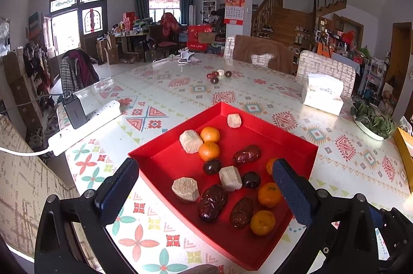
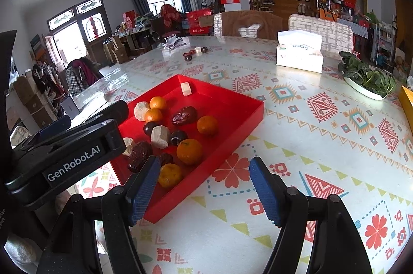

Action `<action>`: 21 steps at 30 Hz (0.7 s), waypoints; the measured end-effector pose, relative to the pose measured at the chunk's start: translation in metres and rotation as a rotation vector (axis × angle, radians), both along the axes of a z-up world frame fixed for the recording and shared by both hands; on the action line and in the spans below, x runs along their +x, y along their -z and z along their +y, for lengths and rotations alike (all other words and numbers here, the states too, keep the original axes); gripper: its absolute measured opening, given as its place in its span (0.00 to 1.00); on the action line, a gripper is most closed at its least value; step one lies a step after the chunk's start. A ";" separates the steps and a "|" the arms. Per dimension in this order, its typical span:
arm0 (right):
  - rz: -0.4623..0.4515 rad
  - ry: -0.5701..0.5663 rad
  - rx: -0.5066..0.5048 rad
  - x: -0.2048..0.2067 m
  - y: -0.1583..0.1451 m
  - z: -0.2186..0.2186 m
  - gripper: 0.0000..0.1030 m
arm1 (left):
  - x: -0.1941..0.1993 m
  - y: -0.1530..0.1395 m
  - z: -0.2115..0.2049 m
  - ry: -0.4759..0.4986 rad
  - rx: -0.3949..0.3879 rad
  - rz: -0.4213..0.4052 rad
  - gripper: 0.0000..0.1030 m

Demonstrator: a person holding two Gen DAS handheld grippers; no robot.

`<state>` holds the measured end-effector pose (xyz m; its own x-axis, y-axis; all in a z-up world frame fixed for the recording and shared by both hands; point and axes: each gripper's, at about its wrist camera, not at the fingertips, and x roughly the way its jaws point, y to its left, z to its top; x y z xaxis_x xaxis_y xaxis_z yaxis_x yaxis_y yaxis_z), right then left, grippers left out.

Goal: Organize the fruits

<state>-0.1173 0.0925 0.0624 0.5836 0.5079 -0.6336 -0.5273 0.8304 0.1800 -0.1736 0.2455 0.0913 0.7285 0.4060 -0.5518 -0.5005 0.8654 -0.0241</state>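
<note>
A red tray (image 1: 162,163) lies on the patterned tablecloth. It holds several mandarins (image 1: 209,134), wrinkled dark dates (image 1: 246,154), dark round plums (image 1: 249,179) and beige blocks (image 1: 191,141). My left gripper (image 1: 205,167) hovers open over the tray's near half, its blue pads (image 1: 118,186) spread wide above the fruit and touching none. In the right wrist view the tray (image 2: 232,109) sits left of centre with a mandarin (image 2: 189,151) and a date (image 2: 184,115) in it. My right gripper (image 2: 205,163) is open over the tray's near right edge, with nothing between its pads. The left gripper's black body (image 2: 69,152) shows at the left.
A tissue box (image 1: 324,93) (image 2: 299,52) and a dish of leafy greens (image 1: 371,119) (image 2: 366,79) stand to the right. A white power strip (image 1: 85,124) with a black charger (image 1: 74,111) lies left. A few dark fruits (image 1: 218,75) (image 2: 195,52) sit far back. Chairs line the far edge.
</note>
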 end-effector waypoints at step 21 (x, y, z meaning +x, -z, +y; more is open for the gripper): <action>0.019 -0.024 -0.052 0.004 0.007 0.028 0.75 | 0.006 0.017 0.025 -0.011 -0.060 0.043 1.00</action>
